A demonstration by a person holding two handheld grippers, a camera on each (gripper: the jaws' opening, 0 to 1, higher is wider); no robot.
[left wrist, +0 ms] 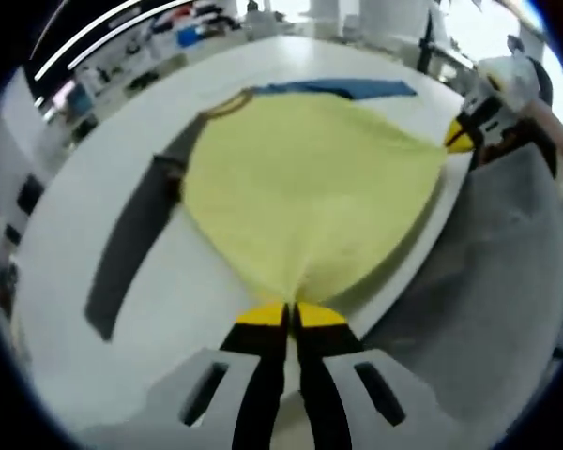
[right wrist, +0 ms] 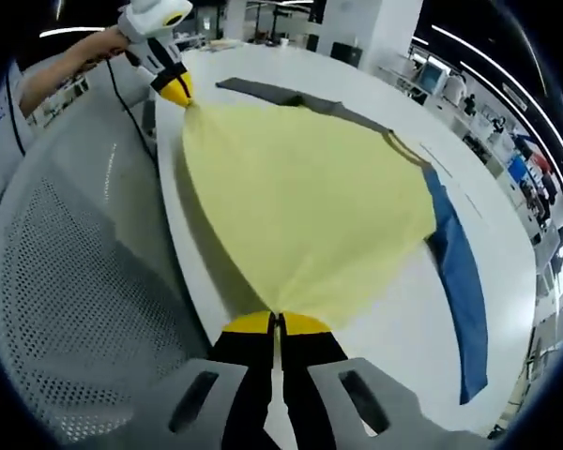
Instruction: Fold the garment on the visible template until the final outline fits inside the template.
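Two tools, left [left wrist: 291, 314] and right [right wrist: 277, 322], each clamp a corner of the yellow garment [right wrist: 300, 197] stretched above the counter [right wrist: 394, 309], mid-fold; next, carry that edge across toward the blue strip [right wrist: 460, 272].

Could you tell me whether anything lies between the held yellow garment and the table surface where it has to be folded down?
Nothing visible does. Both grippers are shut on the yellow garment, stretched over the white table, with grey and blue pieces beside it.
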